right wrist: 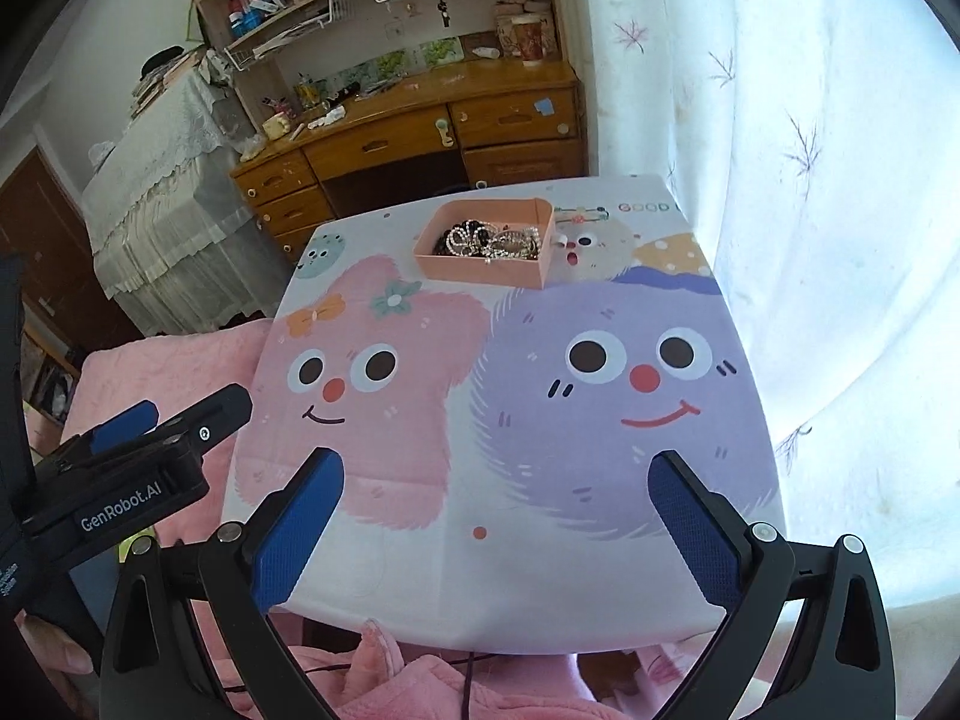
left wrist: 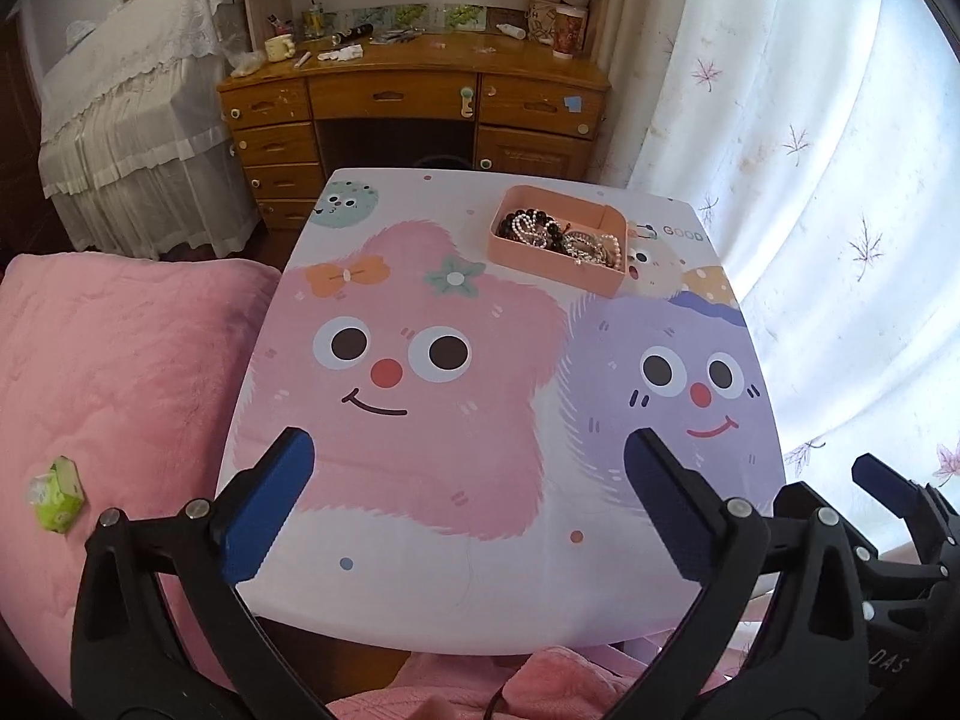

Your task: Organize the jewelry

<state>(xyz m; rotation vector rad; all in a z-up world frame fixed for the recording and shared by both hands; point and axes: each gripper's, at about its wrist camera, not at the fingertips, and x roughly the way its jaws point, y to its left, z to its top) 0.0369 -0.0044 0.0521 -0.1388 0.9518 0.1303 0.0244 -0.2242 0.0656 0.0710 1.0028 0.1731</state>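
Peach-pink plastic forms the small square tray [left wrist: 558, 269] with rounded corners that sits toward one o'clock on the surface [left wrist: 420, 540], a smooth glossy top printed with a fuzzy pink star face and a fuzzy lilac round face. Inside the tray lies a tangled heap of jewelry [left wrist: 561, 237]: dark round beads, pale pearl-like strands and glittering silver chain, piled together and filling most of the floor of the tray.

Both tools hover over the near edge at six o'clock, well apart from the tray. The left hand-held gripper [left wrist: 468, 450] stands wide, its two black arms ending in textured blue pads with nothing between them. The right hand-held gripper [right wrist: 495, 474] is likewise spread wide and holds nothing.

At nine o'clock a plush pink quilted blanket [left wrist: 120, 372] lies beside the surface, with a small green packet [left wrist: 57, 495] on it. At twelve o'clock stands a glossy honey-coloured wooden desk [left wrist: 414, 96] with drawers and clutter on top. A white sheer curtain [left wrist: 810, 150] with faint leaf sprigs hangs at three o'clock, lit from behind.
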